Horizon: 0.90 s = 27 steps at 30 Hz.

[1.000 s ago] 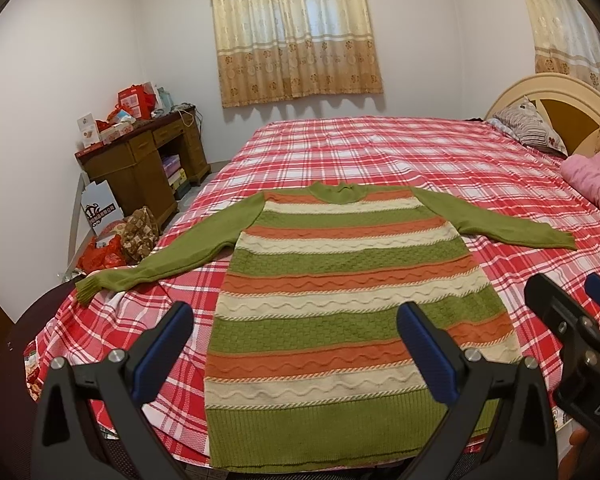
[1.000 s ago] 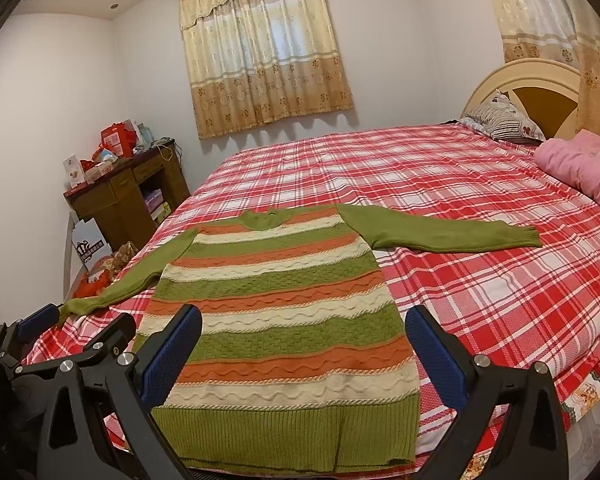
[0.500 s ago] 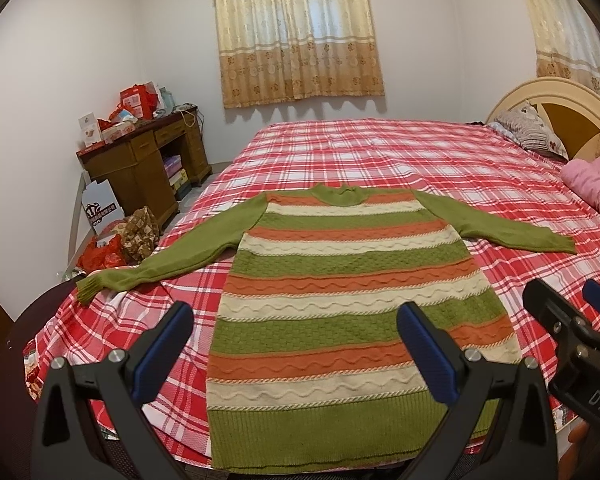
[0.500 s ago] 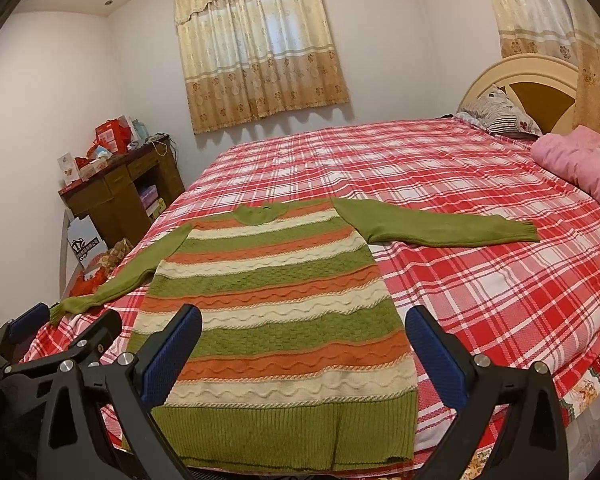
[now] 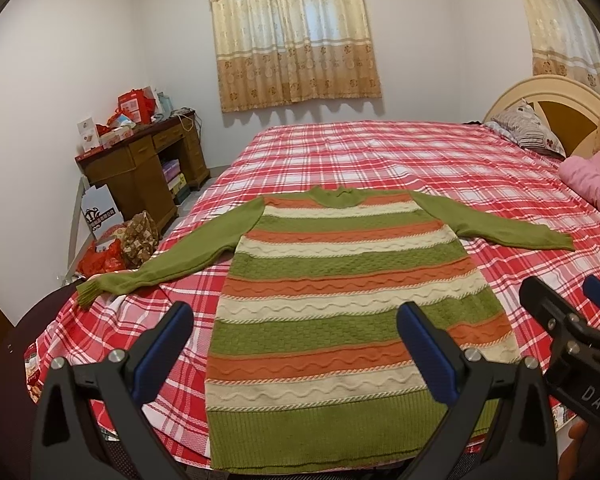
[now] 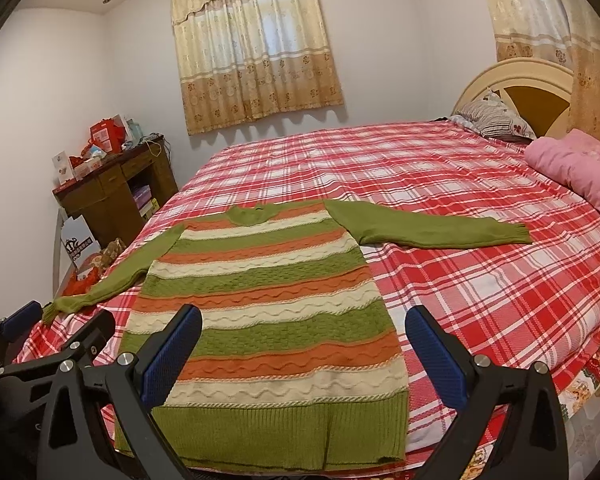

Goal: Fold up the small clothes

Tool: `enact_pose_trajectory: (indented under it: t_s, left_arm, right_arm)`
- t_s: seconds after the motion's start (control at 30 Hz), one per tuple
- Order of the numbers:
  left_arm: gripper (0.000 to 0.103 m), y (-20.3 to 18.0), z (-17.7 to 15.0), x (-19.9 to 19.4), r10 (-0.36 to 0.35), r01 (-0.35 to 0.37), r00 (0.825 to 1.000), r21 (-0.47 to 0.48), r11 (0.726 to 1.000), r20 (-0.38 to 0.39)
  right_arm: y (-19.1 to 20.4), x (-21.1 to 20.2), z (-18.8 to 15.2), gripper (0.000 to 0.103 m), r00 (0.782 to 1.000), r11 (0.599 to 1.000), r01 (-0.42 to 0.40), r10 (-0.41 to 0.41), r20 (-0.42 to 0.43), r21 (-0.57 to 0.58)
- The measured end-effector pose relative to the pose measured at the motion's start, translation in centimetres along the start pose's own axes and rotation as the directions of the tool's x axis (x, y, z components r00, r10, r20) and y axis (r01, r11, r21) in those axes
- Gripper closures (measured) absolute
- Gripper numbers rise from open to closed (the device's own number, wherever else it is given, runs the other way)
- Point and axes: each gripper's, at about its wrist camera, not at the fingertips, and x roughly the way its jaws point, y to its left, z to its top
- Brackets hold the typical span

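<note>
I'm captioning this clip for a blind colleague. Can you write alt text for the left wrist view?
A striped green, orange and cream sweater lies flat on a red plaid bed, sleeves spread wide. The open left gripper hovers above its hem, holding nothing, with the right gripper at the right edge. A cluttered wooden desk stands by the left wall.

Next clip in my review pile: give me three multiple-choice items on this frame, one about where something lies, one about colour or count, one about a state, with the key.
1. Where does the sweater lie?
A. On the plaid bed
B. On the wooden desk
C. On the floor

2. What colour are both sleeves?
A. Orange
B. Cream
C. Green

3. How does the left hand-held gripper stand?
A. Shut on the hem
B. Open, holding nothing
C. Shut on a sleeve

Key: 1 A, the sweater is spread flat on the red plaid cover. 2 C, both outstretched sleeves are plain green. 3 B, its blue pads stand wide apart above the cloth; the right hand-held gripper is open too.
</note>
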Motion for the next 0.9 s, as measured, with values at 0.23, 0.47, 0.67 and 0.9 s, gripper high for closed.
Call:
enact_pose_trajectory:
  t_s: [0.23,0.47,0.67,0.9]
  left_arm:
    - [0.0,-0.11,-0.02,-0.01,-0.001,0.001,1.0,0.0,1.0,-0.001]
    - [0.0,-0.15,-0.1,0.05,-0.002,0.002,1.0,0.002,1.0,-0.005]
    - [0.0,-0.21,-0.17,0.06,-0.002,0.002,1.0,0.003,1.0,-0.006]
    - [0.0,-0.26,-0.18,0.12,-0.001,0.001,1.0,0.003,1.0,-0.007]
  right_arm:
    - [-0.03,0.05,0.01,0.001,1.0,1.0,0.003,-0.003,0.0,0.002]
    - [-0.17,0.09,0.01,0.001,1.0,1.0,0.003,-0.003,-0.001,0.001]
    - [-0.3,0.11,-0.03,0.001,1.0,1.0,0.007,-0.007,0.0,0.0]
    - [-0.42,0.27,-0.14,0.001,1.0,1.0,0.007,-0.007,-0.005,0.003]
